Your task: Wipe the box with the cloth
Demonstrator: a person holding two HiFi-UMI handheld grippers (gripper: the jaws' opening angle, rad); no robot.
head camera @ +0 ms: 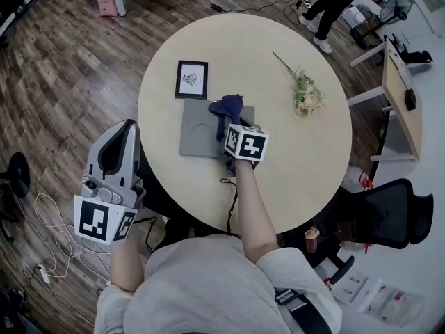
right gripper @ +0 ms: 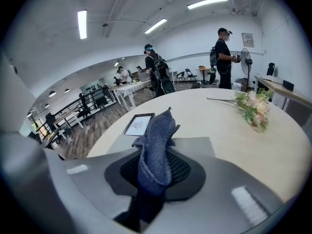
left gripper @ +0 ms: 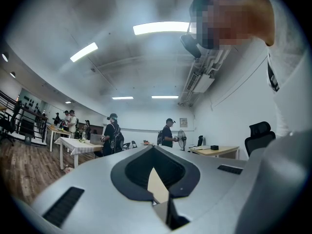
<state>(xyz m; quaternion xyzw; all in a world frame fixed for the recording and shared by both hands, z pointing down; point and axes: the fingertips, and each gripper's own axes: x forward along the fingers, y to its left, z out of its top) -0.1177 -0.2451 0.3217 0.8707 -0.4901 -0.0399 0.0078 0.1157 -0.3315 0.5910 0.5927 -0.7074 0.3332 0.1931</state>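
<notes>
A flat grey box (head camera: 198, 131) lies on the round beige table (head camera: 306, 152), near the side closest to me. My right gripper (head camera: 227, 125) hangs over the box's right part, shut on a dark blue cloth (head camera: 226, 108) that bunches up past its jaws. In the right gripper view the cloth (right gripper: 156, 145) stands between the closed jaws, with the box (right gripper: 195, 145) just behind it. My left gripper (head camera: 124, 129) is held off the table's left edge, over the floor; its jaws look shut with nothing in them. In the left gripper view it (left gripper: 155, 150) points level across the room.
A black-framed picture (head camera: 191, 79) lies beyond the box, and a flower sprig (head camera: 306, 96) lies to the right. A black office chair (head camera: 389, 211) and a side desk (head camera: 400, 96) stand to the right of the table. Cables (head camera: 52, 221) trail on the wooden floor. People stand farther off.
</notes>
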